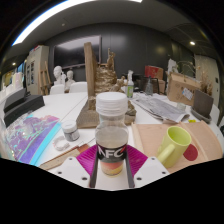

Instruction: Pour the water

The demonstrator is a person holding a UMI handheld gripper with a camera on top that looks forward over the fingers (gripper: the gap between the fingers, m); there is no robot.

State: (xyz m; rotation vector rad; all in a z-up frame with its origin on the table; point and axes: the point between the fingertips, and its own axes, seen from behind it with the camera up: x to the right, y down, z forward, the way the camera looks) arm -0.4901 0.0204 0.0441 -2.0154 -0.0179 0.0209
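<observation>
On the bench (150, 135), a yellow-green cup (178, 146) stands toward the right edge, apparently unfilled. The gripper (111, 165) is closed on an upright, capped water bottle (111, 128) beside it; uncapping and pouring seem left.

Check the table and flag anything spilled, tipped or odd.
Nothing stands out. The clear plastic bottle with a white cap stands upright between the claw fingers, cap on. The yellow-green mug sits upright on the wooden board. No spill is visible.

Bottle (111, 135) base hidden by pink pads (88, 163); label text maybe "NFC"; far-shelf items too small.
</observation>
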